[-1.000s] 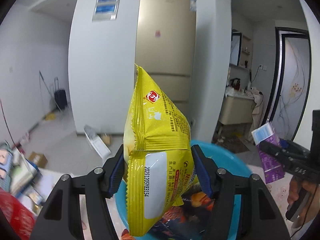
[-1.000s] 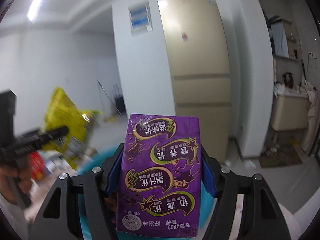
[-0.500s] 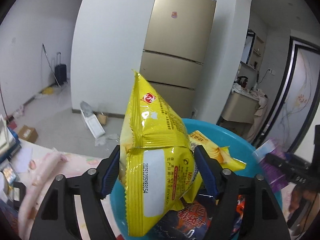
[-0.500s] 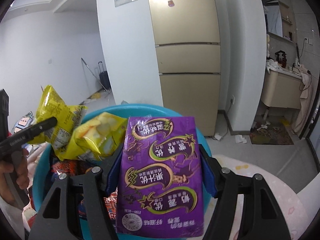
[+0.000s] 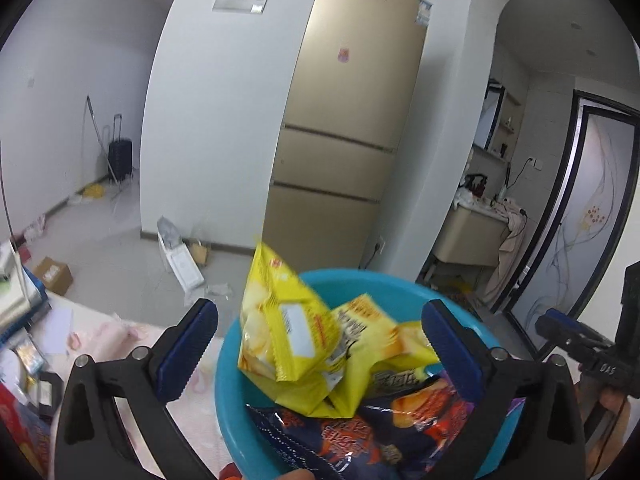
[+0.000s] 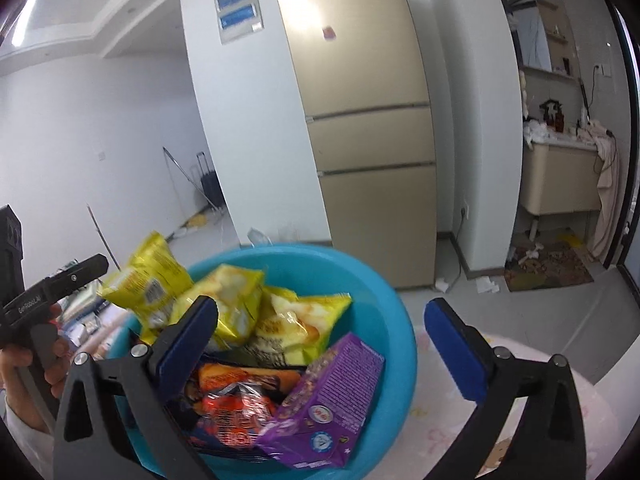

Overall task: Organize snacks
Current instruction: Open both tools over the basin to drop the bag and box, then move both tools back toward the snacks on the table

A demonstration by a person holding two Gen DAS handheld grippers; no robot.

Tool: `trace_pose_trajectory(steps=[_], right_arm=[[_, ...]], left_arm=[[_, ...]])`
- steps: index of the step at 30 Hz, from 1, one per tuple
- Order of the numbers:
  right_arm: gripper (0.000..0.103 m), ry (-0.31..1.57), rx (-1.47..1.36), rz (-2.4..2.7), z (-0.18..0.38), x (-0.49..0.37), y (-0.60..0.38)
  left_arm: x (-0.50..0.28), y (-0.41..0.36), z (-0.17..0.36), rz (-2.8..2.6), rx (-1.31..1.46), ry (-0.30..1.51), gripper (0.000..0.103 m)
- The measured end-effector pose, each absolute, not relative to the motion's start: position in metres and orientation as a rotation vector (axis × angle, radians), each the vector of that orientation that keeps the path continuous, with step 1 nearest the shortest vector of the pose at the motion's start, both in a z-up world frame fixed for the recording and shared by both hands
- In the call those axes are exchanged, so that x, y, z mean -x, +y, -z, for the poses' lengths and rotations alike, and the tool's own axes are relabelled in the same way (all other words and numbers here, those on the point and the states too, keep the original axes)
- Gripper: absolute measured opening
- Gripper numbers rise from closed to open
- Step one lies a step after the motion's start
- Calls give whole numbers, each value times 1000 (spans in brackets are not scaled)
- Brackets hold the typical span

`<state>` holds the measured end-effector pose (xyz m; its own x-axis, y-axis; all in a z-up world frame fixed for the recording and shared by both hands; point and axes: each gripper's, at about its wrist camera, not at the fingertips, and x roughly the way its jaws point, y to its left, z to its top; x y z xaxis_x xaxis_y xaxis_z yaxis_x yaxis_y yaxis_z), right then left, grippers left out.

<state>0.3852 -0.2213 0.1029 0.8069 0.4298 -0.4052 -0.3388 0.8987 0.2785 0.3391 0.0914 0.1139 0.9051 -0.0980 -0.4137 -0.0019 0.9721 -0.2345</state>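
A blue plastic basin (image 5: 360,284) (image 6: 384,320) holds several snack packs. A yellow chip bag (image 5: 280,328) lies tilted on other yellow bags in it; it also shows at the basin's left side in the right wrist view (image 6: 148,276). A purple carton (image 6: 328,400) lies slanted in the basin's near right part, on dark orange-printed bags (image 6: 232,400). My left gripper (image 5: 320,344) is open and empty above the basin. My right gripper (image 6: 320,340) is open and empty above the basin too.
The basin stands on a table with a pink patterned cloth (image 6: 520,380). Books and small packs (image 5: 24,344) lie at the table's left. A gold fridge (image 5: 344,140) and a white wall stand behind. The other gripper shows at each view's edge (image 5: 592,352) (image 6: 48,292).
Both grippers have opened. The yellow bag has dropped from the left gripper into the basin, and the purple carton from the right gripper into it.
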Motion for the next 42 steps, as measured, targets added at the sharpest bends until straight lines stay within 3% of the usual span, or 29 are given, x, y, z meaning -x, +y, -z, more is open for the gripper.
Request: trace_pose_trajectory(steps=[14,24,32,42], right_arm=[[103,191,-194,-489,-212,-277,-230],[103,125,-125,-501,-267,-194,-243],[103,153,-117,-497,-251,-122,-266],[103,251,-71,-560,-231,-49,-321]], left_arm=[[-245,48,-214,190,170,284,103],[-148,28,-279,186,97,225,103],[-57,37,-296,159,102,214,103],[12,31,-274,158,61,244,103]])
